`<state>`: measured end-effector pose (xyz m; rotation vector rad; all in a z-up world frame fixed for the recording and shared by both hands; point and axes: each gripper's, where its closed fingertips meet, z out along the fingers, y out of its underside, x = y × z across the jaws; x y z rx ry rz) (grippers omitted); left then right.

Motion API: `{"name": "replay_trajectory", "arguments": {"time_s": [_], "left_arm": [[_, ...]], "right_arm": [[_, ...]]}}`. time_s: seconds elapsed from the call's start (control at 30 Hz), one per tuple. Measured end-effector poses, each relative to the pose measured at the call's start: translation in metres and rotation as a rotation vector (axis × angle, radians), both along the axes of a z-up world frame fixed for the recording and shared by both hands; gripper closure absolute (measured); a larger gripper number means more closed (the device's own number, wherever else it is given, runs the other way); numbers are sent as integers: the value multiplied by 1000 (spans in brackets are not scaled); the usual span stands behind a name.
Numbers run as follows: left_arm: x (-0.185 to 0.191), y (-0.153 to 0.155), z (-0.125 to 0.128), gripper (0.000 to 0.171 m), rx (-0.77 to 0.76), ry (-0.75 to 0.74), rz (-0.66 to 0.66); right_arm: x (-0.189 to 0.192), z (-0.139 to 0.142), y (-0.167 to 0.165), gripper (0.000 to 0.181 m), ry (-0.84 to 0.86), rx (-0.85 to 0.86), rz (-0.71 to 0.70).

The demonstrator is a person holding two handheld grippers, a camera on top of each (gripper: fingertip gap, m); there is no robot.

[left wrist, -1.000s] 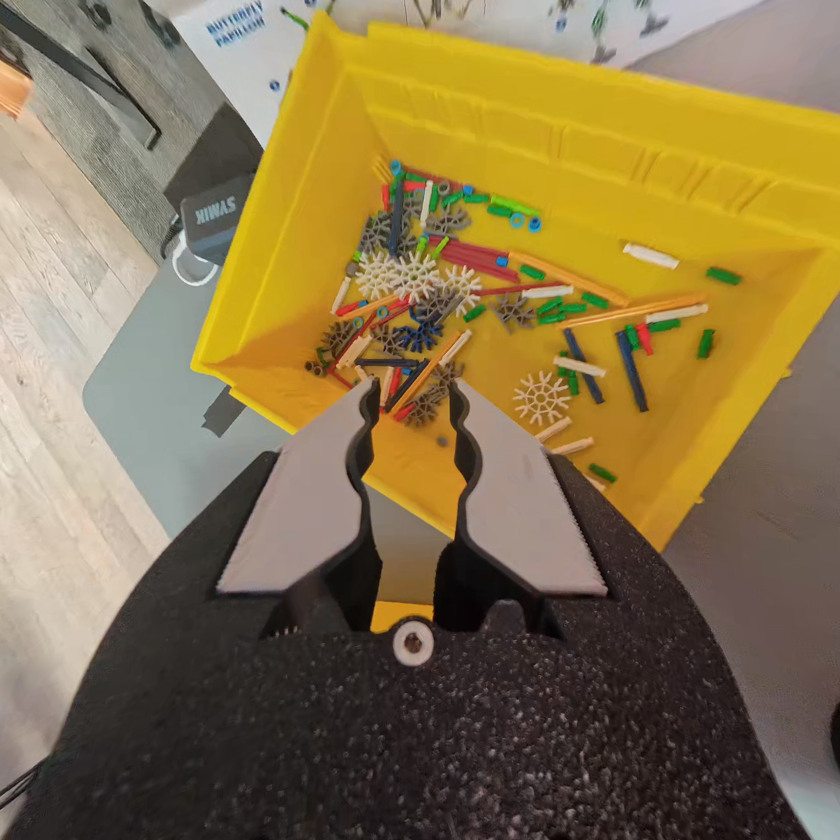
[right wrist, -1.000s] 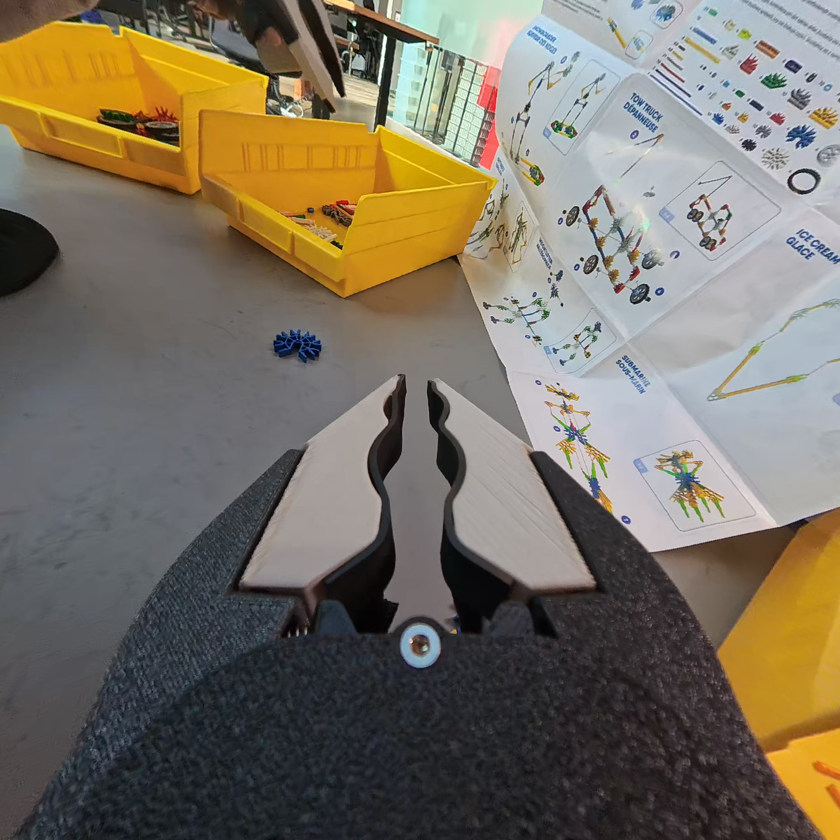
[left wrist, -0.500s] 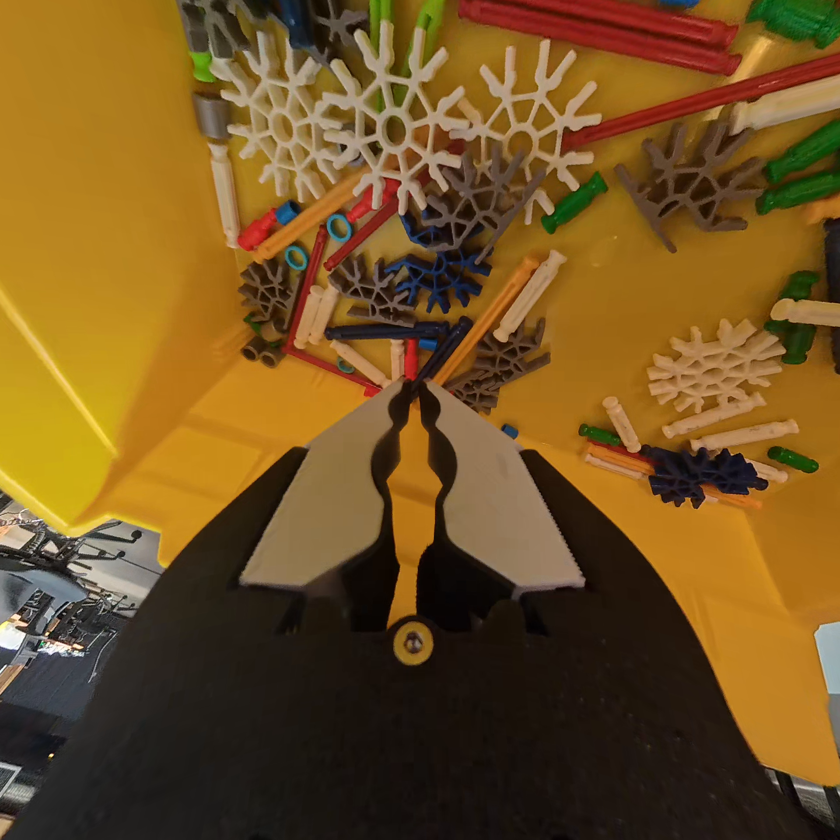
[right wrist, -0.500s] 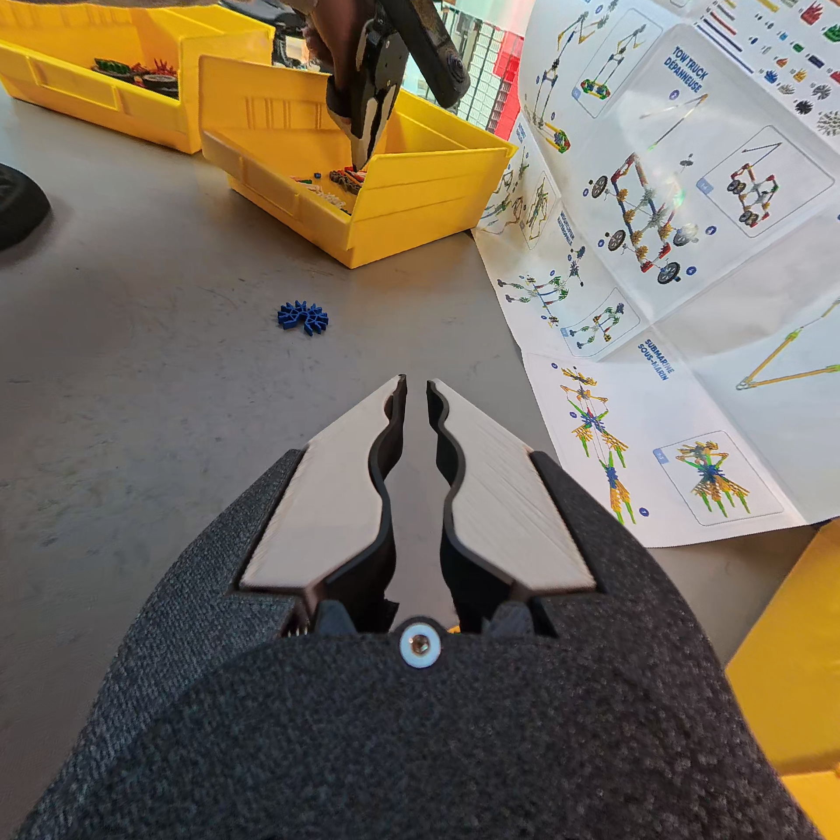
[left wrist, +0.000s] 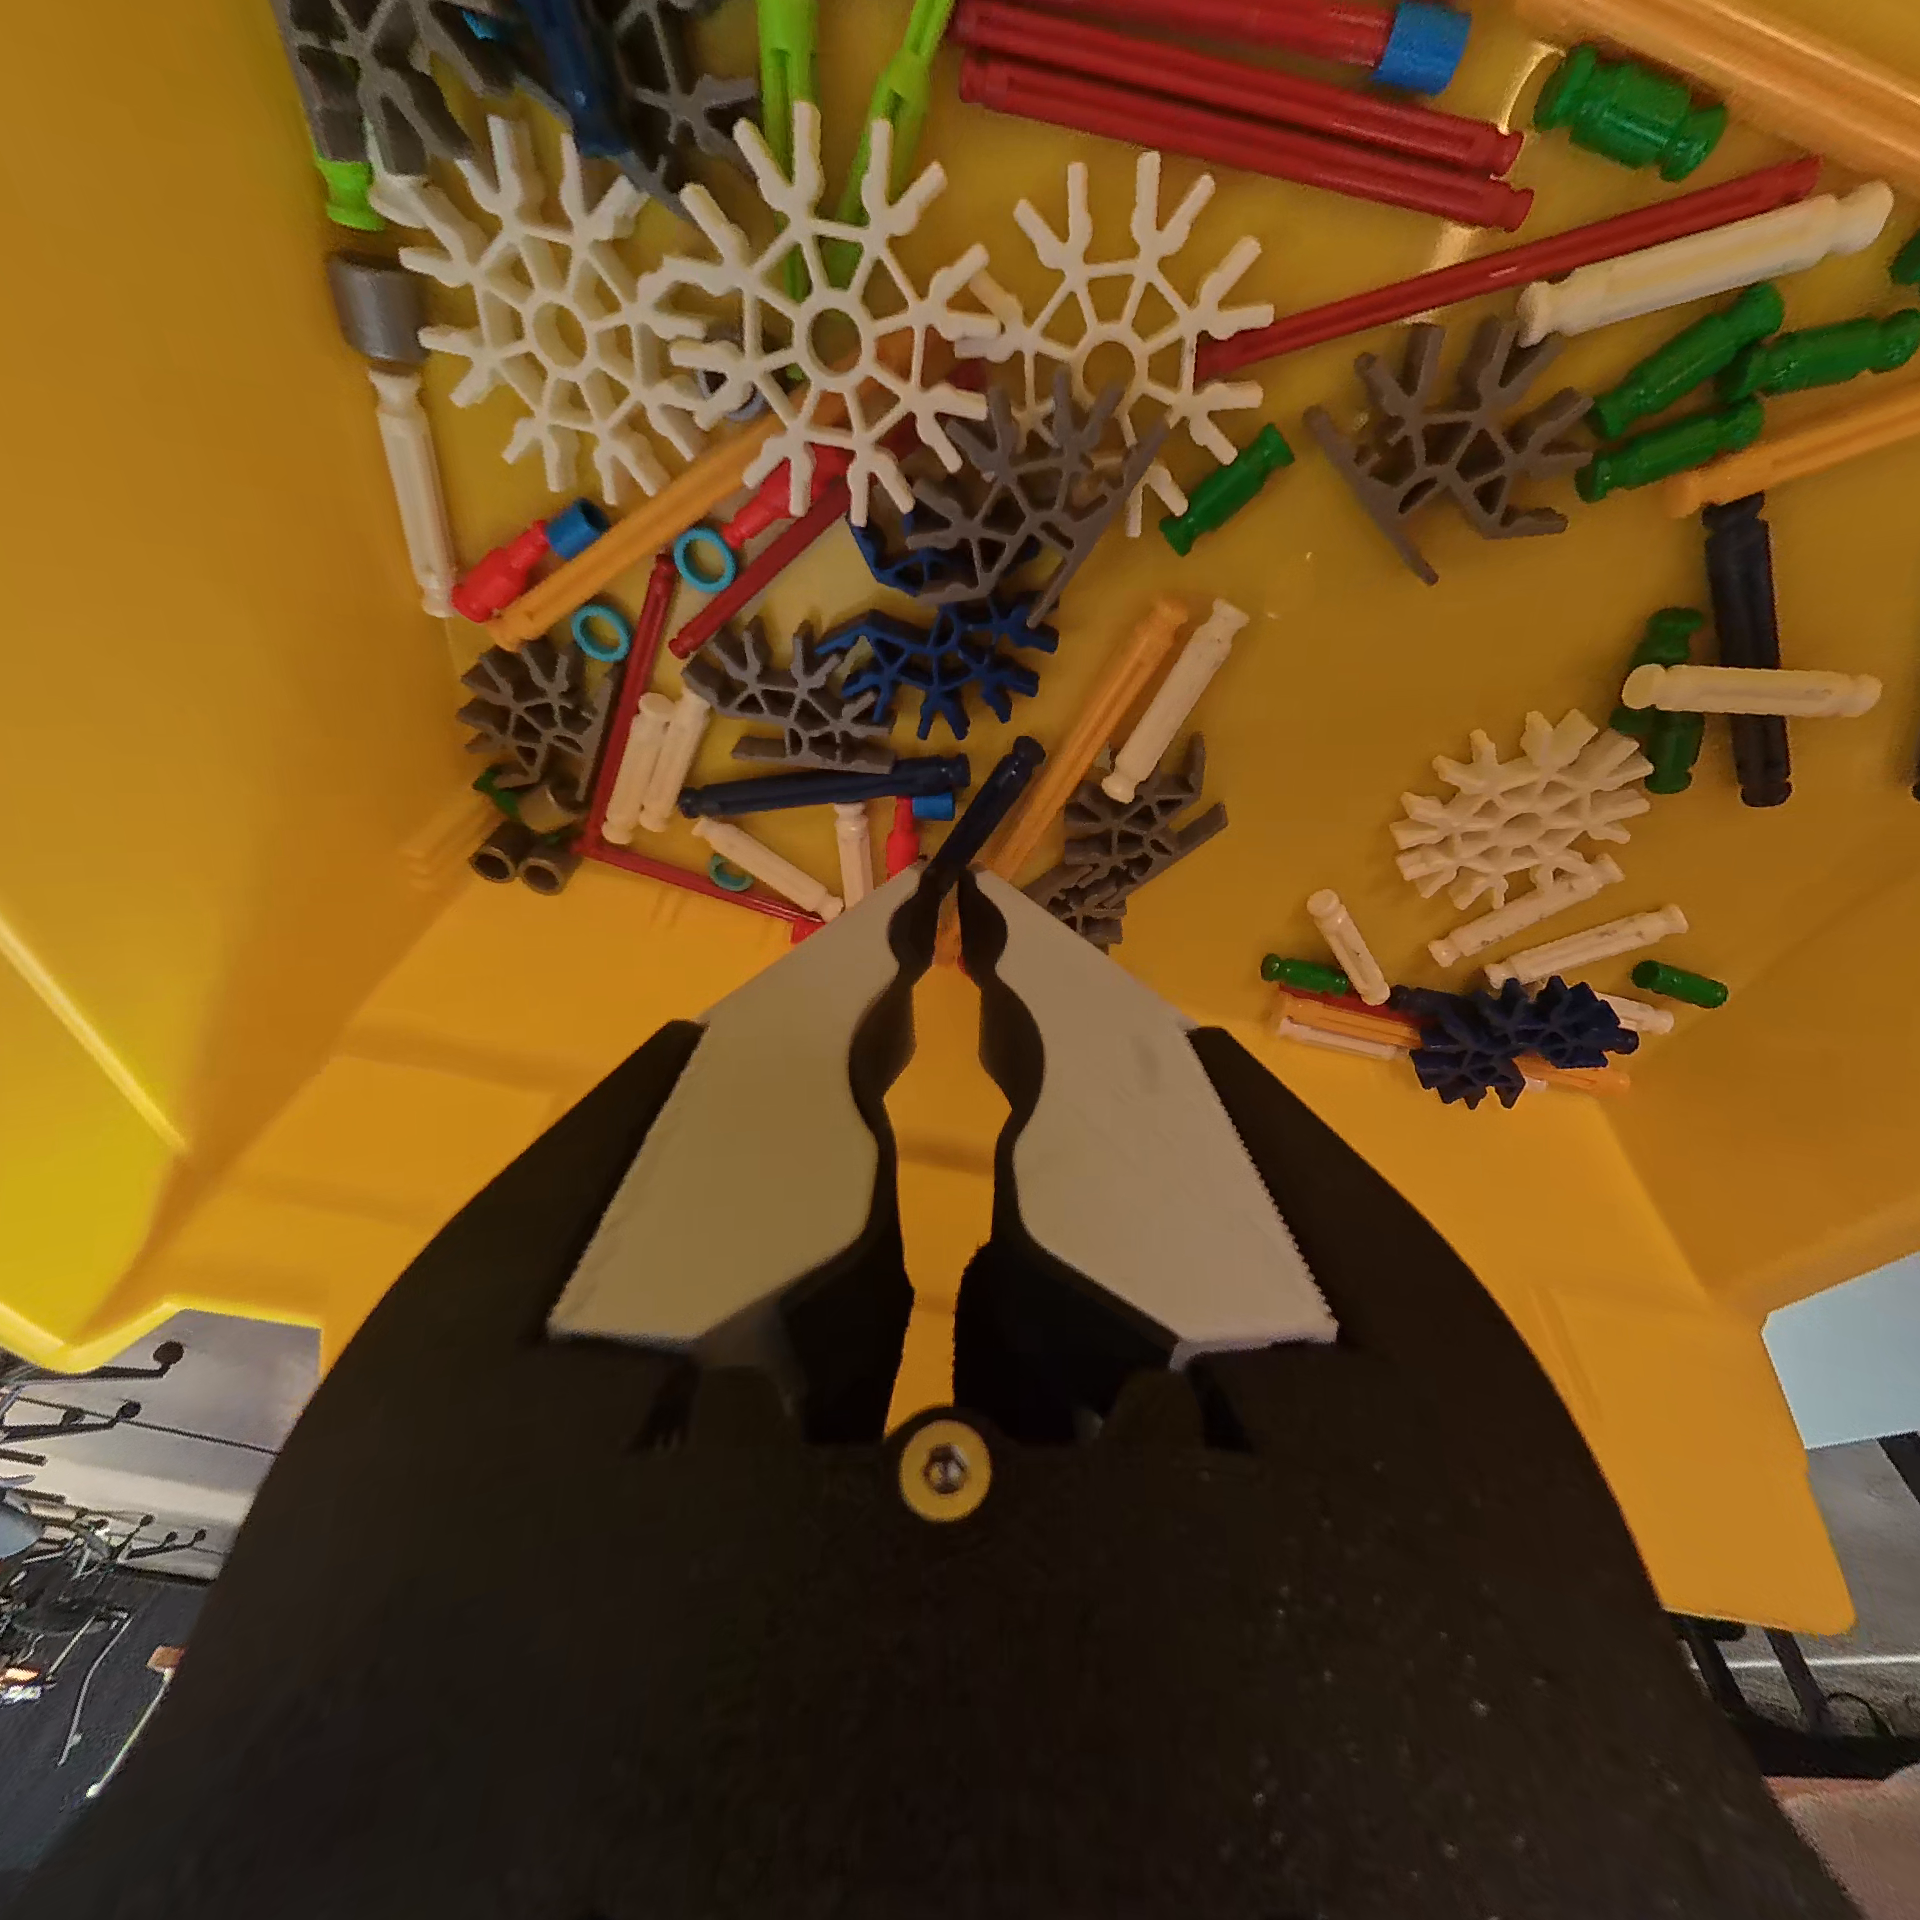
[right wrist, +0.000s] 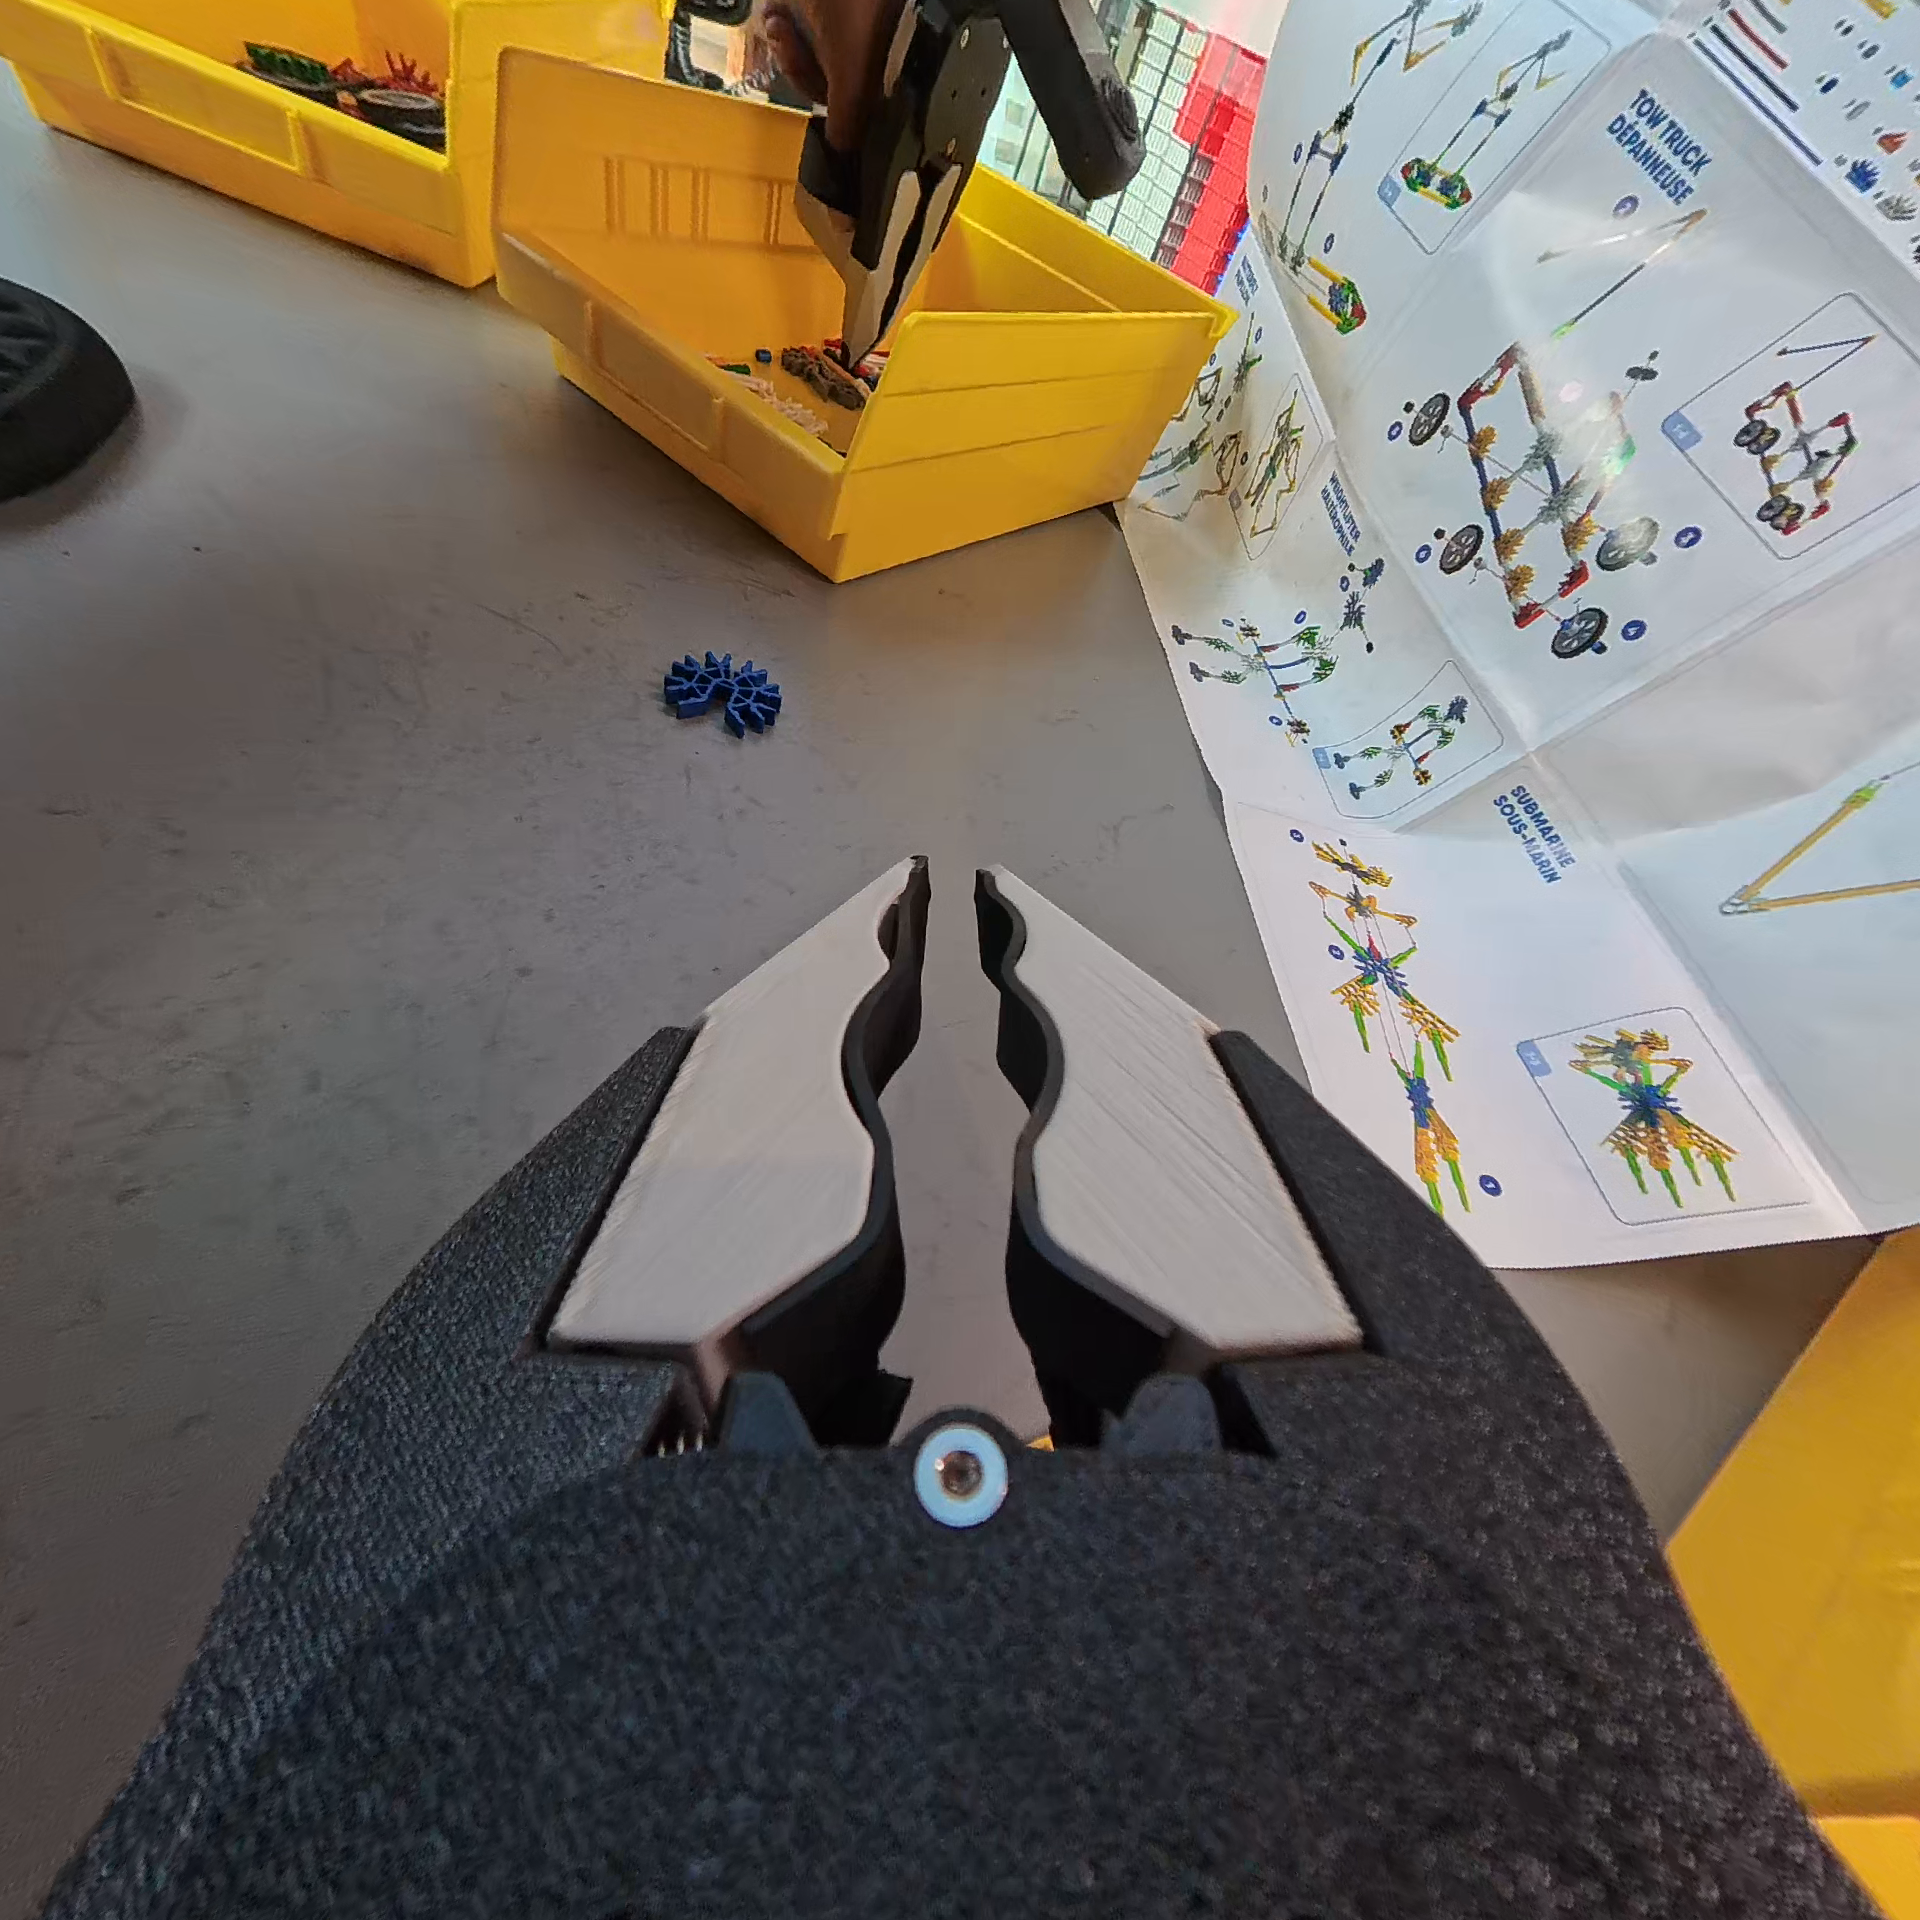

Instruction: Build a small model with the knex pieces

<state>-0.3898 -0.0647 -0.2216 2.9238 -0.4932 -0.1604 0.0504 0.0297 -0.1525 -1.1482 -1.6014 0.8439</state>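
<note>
yellow bin (left wrist: 208,520), near wall: left gripper (left wrist: 943,883) has its fingertips pinched on a dark blue rod (left wrist: 987,805) among loose pieces. right gripper (right wrist: 951,873), slightly parted and empty, hovers over the grey table (right wrist: 312,831) near a blue connector (right wrist: 722,694).

My left claw (left wrist: 943,883) is down inside the yellow bin (left wrist: 208,727), its tips pinched on the near end of a dark blue rod (left wrist: 982,805). White snowflake pieces (left wrist: 821,332), grey connectors (left wrist: 1122,831) and red rods (left wrist: 1236,99) lie scattered beyond it.
</note>
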Motion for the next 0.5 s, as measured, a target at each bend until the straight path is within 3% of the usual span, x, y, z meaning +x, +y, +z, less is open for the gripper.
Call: {"name": "replay_trajectory", "arguments": {"time_s": [0.5], "left_arm": [[-7,5,-6,165,-10,19,-7]], "right_arm": [[0,-2,-1,174,-9,0,6]]}}
